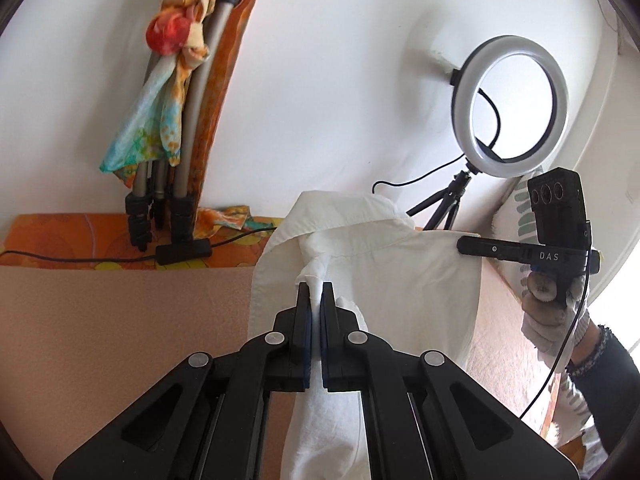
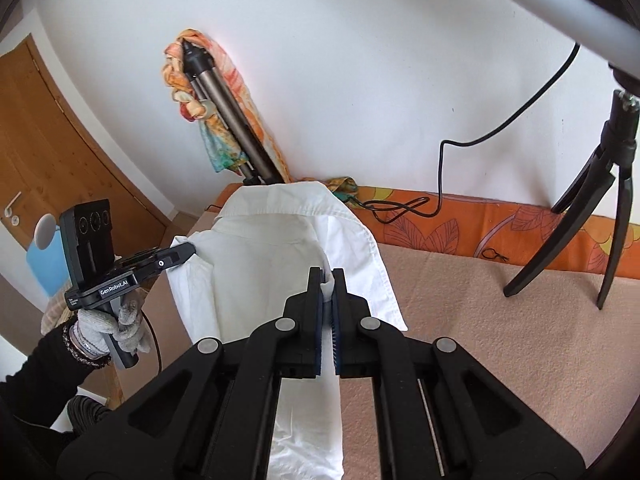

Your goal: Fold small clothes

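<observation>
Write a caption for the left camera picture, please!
Left gripper and right gripper both pinch a white shirt, lifting it.

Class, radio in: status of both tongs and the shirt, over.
Left tongs shut on shirt. Right tongs shut on shirt too. Shirt held up off the table. Ring light and tripod close by, not touching.

One white shirt, two grippers — left gripper and right gripper — one ring light, two tripods, one colourful scarf.
</observation>
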Demonstrator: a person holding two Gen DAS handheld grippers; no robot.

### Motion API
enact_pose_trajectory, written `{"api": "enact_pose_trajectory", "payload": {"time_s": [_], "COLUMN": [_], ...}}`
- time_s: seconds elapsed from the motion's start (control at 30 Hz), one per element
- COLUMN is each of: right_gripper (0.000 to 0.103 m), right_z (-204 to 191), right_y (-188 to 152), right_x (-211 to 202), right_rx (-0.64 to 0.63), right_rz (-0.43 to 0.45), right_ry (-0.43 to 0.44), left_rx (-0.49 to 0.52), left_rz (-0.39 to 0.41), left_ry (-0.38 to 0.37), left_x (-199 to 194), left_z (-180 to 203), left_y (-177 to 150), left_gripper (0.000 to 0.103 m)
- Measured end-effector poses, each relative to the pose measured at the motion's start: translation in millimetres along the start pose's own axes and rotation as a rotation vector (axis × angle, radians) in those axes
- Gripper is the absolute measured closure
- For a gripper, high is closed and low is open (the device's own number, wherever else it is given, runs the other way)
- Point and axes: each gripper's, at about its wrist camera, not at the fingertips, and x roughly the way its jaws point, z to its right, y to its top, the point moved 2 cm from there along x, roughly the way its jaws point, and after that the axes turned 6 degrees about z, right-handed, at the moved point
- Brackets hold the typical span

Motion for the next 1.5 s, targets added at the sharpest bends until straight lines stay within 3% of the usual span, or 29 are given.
{"api": "enact_pose_trajectory", "payload": {"time_s": [0.23, 0.5, 0.83, 1.07, 1.37, 1.5], "right_gripper": [0.098, 0.098, 0.098, 0.098, 0.095, 0.094], "right_z": [-53, -90, -95, -90, -96, -96], "right_y": [-30, -106, -199, -259, -286, -287], "right_x": [-60, -109, -128, -123, -129, -142], "right_rx": [-0.052, -0.056, -0.026, -0.050, -0.178, -0.197], "right_rz": [0.021, 0.013, -0.024, -0.077, -0.133, -0.151], "right_ry": [0.013, 0.010, -0.030, -0.112, -0.233, -0.234], "left_rx": [0.085, 0.133, 0.190, 0.229, 0.334, 0.319], "left_rz": [0.033, 0.016, -0.071, -0.146, -0.258, -0.250], "left_ry": [-0.003, -0.005, 0.013, 0.036, 0.038, 0.039], "left_x": [-57, -110, -137, -143, -152, -167], "left_z": [36, 71, 93, 96, 104, 103], "left_y": [-23, -86, -174, -217, -247, -241], "left_gripper": [0.101, 0.101, 0.101, 0.101, 0.097, 0.097]}}
